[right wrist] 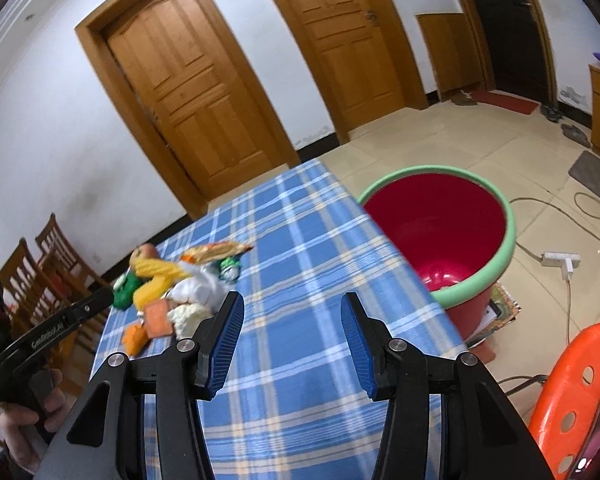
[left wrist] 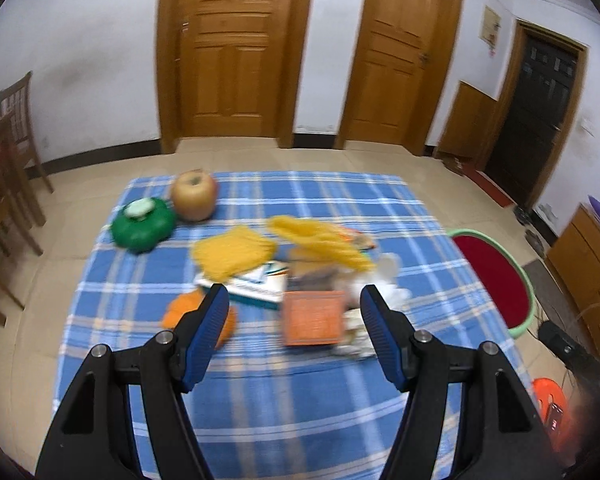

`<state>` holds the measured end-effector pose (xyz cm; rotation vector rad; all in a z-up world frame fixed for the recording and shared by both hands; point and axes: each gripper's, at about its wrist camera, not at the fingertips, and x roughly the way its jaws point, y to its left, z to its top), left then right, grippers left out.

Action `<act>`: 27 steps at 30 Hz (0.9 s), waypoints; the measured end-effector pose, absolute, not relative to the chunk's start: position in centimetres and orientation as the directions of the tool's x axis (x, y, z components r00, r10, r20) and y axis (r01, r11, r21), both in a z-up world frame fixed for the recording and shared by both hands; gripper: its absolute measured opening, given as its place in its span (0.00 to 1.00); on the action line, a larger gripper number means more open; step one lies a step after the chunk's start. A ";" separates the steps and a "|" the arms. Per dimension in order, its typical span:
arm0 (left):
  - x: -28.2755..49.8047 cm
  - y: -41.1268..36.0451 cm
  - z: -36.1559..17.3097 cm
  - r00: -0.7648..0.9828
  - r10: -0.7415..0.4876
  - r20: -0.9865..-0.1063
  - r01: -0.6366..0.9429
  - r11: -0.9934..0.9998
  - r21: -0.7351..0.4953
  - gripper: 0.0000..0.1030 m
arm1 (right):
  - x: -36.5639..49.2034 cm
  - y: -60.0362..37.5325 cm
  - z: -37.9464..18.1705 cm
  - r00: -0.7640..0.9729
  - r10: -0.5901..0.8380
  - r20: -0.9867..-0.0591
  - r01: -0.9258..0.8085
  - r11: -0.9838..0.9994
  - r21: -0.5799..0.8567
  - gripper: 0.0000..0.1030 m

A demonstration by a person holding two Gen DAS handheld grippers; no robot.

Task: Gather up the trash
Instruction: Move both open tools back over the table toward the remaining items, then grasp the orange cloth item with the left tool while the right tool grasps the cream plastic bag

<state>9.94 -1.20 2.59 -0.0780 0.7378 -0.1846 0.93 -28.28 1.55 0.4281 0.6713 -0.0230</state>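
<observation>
A pile of trash lies on the blue plaid tablecloth (left wrist: 300, 392): an orange carton (left wrist: 313, 318), a white and teal box (left wrist: 256, 282), yellow mesh pieces (left wrist: 232, 254), orange peel (left wrist: 184, 308) and crumpled white paper (left wrist: 384, 280). My left gripper (left wrist: 294, 298) hovers open just short of the pile, nothing between its blue pads. In the right wrist view the pile (right wrist: 180, 292) sits to the left, and my right gripper (right wrist: 292, 304) is open and empty over bare cloth (right wrist: 300, 380). The left gripper's body (right wrist: 60, 324) shows at far left, held by a hand (right wrist: 24, 428).
A red bin with a green rim (right wrist: 496, 268) stands on the floor at the table's right edge. An apple (left wrist: 193, 195) and a green lidded container (left wrist: 142, 229) sit at the table's far left. An orange plastic stool (right wrist: 580, 380), cables, a power strip (right wrist: 560, 260) and wooden chairs (left wrist: 8, 152) surround the table.
</observation>
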 end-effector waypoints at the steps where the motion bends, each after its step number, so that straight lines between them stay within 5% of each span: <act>1: 10.1 -0.3 2.2 0.724 -0.173 -0.667 0.115 0.985 -0.130 0.66 | 1.0 -28.0 1.4 0.783 0.120 -0.611 0.151 0.915 0.373 0.51; 14: 13.2 6.9 -4.1 0.642 -0.031 -0.766 -0.099 0.988 -0.123 0.66 | 2.9 -26.4 -2.4 0.691 0.179 -0.700 0.155 0.909 0.386 0.54; 27: 15.2 5.9 -6.6 0.611 -0.097 -0.786 -0.077 0.981 -0.181 0.61 | 4.4 -25.0 -3.6 0.650 0.170 -0.741 0.152 0.926 0.346 0.54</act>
